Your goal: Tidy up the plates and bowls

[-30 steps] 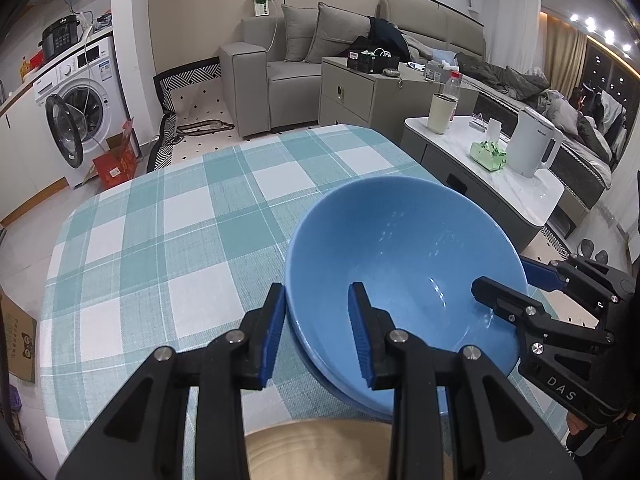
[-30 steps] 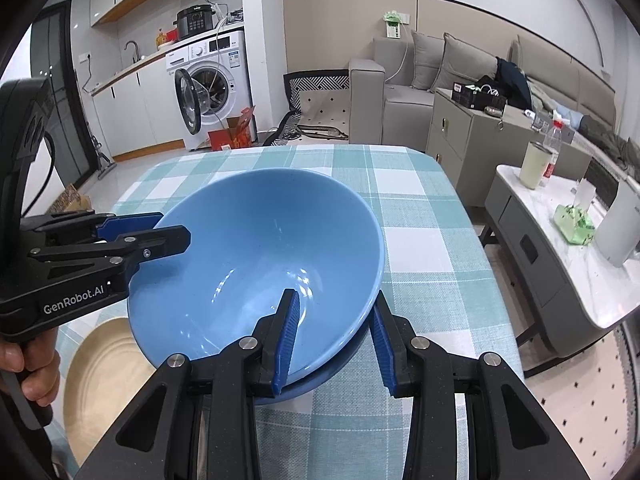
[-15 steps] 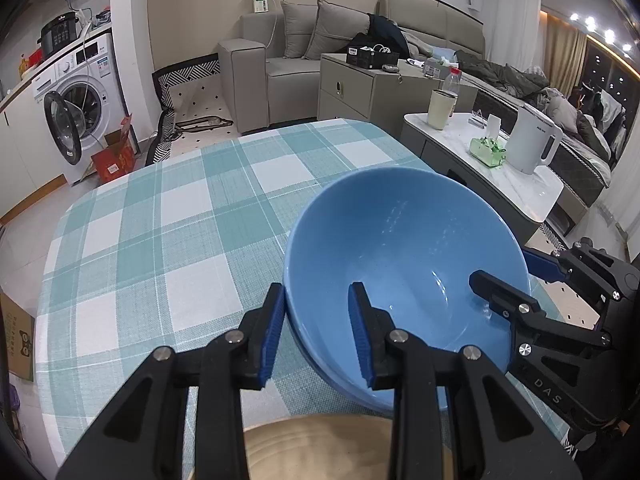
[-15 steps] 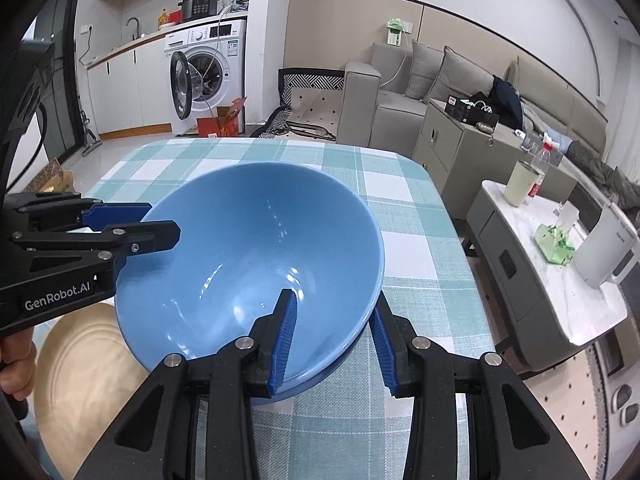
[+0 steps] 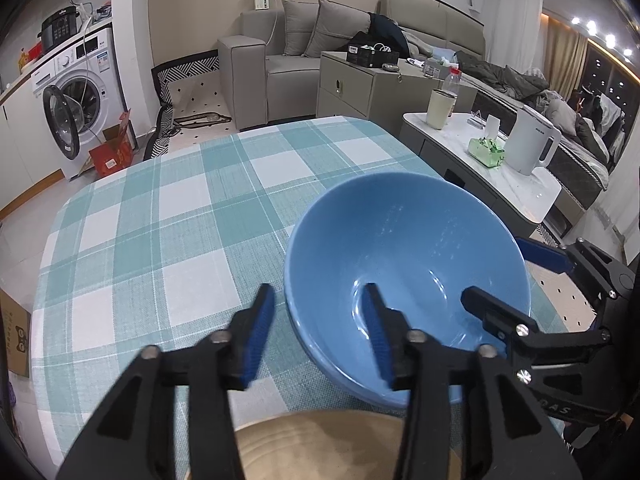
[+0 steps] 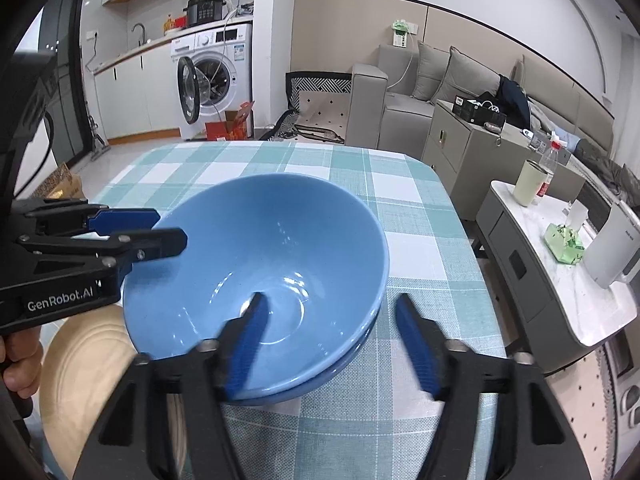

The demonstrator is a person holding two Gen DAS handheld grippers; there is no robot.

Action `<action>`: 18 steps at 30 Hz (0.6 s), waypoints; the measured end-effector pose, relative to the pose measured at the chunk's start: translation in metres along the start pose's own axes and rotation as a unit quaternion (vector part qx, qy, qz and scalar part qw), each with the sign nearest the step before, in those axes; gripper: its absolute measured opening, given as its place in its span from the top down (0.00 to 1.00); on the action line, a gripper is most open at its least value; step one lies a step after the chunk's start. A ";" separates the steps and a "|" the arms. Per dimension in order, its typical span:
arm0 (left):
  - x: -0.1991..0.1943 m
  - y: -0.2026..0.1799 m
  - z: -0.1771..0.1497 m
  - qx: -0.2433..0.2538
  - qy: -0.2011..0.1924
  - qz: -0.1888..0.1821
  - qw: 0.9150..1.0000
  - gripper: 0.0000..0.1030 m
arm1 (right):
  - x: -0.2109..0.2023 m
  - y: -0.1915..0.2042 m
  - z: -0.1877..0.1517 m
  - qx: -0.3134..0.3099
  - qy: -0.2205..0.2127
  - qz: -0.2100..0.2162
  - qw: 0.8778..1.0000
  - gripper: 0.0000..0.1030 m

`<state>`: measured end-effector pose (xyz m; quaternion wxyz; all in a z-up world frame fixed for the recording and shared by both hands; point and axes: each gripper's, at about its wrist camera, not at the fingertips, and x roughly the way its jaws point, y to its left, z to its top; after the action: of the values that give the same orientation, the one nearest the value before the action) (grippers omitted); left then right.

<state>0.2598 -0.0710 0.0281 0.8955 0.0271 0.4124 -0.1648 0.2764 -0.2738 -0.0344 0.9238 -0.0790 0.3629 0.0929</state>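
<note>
Your left tool [image 5: 316, 322] and right tool [image 6: 330, 330] have just been opening, pads now clear of the blue bowl's [image 6: 280, 240] rim (it sits nested on the surface [image 5: 160, 220]).

The blue bowl [image 6: 280, 248] is gleaming like glazed ceramic, smooth and glossy, with light glinting in its hollow. The worktop [image 5: 168, 232] is wearing a checked woven cloth, matt and finely textured. The tan plate [image 6: 84, 364] is looking matt, with faint ridged rings. The left tongs [image 5: 316, 332] and right tongs [image 6: 332, 344] are showing matt black plastic arms, silvery metal screws and ribbed blue pads [image 6: 416, 344].
</note>
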 end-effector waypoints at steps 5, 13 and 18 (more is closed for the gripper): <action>0.001 0.004 -0.001 -0.009 0.005 -0.005 1.000 0.45 | -0.005 -0.014 -0.003 0.030 -0.008 0.017 0.999 0.16; 0.002 0.005 -0.003 -0.013 0.009 0.003 1.000 0.43 | -0.005 -0.031 -0.010 0.063 -0.009 0.048 0.997 0.02; 0.004 0.004 -0.004 -0.011 0.011 0.009 1.000 0.41 | -0.004 -0.037 -0.014 0.071 -0.007 0.066 0.995 0.01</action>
<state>0.2606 -0.0676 0.0215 0.8928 0.0227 0.4235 -0.1519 0.2727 -0.3127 -0.0388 0.9213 0.0114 0.3669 0.1280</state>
